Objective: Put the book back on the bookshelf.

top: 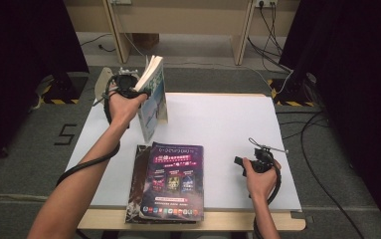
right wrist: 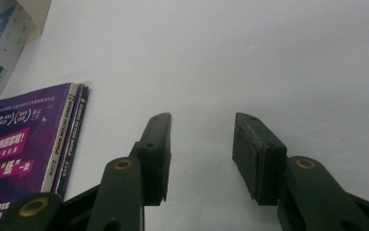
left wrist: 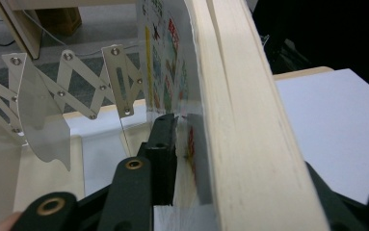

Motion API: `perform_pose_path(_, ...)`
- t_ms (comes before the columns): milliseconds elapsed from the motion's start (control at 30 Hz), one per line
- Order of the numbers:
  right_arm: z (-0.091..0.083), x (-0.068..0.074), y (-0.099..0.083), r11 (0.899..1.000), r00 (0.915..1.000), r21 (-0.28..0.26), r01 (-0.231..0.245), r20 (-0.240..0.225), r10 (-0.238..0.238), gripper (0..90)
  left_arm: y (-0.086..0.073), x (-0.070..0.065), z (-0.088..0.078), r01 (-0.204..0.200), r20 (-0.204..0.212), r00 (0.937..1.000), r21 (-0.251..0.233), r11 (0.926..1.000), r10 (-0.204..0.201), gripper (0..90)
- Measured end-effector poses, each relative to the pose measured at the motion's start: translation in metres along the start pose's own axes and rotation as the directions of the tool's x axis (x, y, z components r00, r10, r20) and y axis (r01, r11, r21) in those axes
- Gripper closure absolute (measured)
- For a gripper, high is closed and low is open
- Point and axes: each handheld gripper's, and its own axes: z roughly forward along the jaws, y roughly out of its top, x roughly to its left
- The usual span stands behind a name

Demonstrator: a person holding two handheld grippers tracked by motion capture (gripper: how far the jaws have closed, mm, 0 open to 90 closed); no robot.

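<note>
A thick paperback book [top: 152,97] stands upright near the table's back left, its pages fanning a little at the top. My left gripper [top: 131,85] is shut on it. In the left gripper view the pale page block [left wrist: 240,120] runs between the jaws, and one black pad [left wrist: 165,144] lies against the printed cover. A purple magazine [top: 174,181] lies flat at the front, on top of another magazine [top: 137,174]. My right gripper [top: 241,162] rests low over the white table at the right. It is open, with nothing between its jaws [right wrist: 201,144], and the purple magazine [right wrist: 18,144] lies off to their left.
The white table top [top: 228,124] spreads between the book and my right gripper. A folding metal lattice with clear plastic plates [left wrist: 76,82] stands at the table's back left corner. Wooden desk legs [top: 240,35] and cables [top: 322,164] are on the floor around.
</note>
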Motion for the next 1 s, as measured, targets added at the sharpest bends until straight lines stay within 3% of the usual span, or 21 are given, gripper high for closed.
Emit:
perform_pose_path(67,0.0,-0.001,0.0,1.0,1.0,-0.003,0.003,0.002,-0.003,58.4,0.001,-0.001,0.001,-0.012,-0.008,0.9999,0.011,0.9999,0.012,69.0)
perform_pose_path(100,-0.001,0.0,0.0,1.0,0.9998,0.003,-0.021,-0.001,0.021,58.4,0.001,-0.002,0.001,-0.015,-0.011,0.9998,0.014,0.9998,0.015,70.2)
perform_pose_path(133,0.0,-0.002,0.001,1.0,1.0,0.0,0.002,0.004,-0.002,58.4,0.002,-0.003,0.001,-0.024,-0.014,0.9996,0.013,0.9996,0.024,71.2)
perform_pose_path(267,0.0,-0.002,0.001,1.0,1.0,0.001,0.006,0.003,-0.006,58.4,0.004,-0.003,0.002,-0.045,-0.012,0.9989,0.029,0.9985,0.046,72.8)
perform_pose_path(500,-0.001,-0.002,0.001,1.0,1.0,-0.003,-0.01,0.001,0.01,58.4,0.002,-0.001,0.009,-0.025,0.0,0.9997,-0.045,0.9986,0.025,73.5)
perform_pose_path(600,-0.001,-0.003,0.001,1.0,1.0,-0.001,-0.008,0.005,0.008,58.4,0.004,-0.001,0.013,-0.039,-0.004,0.9992,-0.066,0.9971,0.039,73.6)
perform_pose_path(867,0.0,-0.002,0.001,1.0,0.9999,0.002,-0.015,0.003,0.015,58.5,0.006,-0.001,0.021,-0.021,-0.028,0.9995,-0.141,0.9898,0.017,73.7)
perform_pose_path(1000,0.001,-0.003,0.001,1.0,1.0,0.0,0.001,0.006,-0.001,58.5,0.004,-0.001,0.026,-0.017,-0.047,0.9989,-0.153,0.988,0.01,73.6)
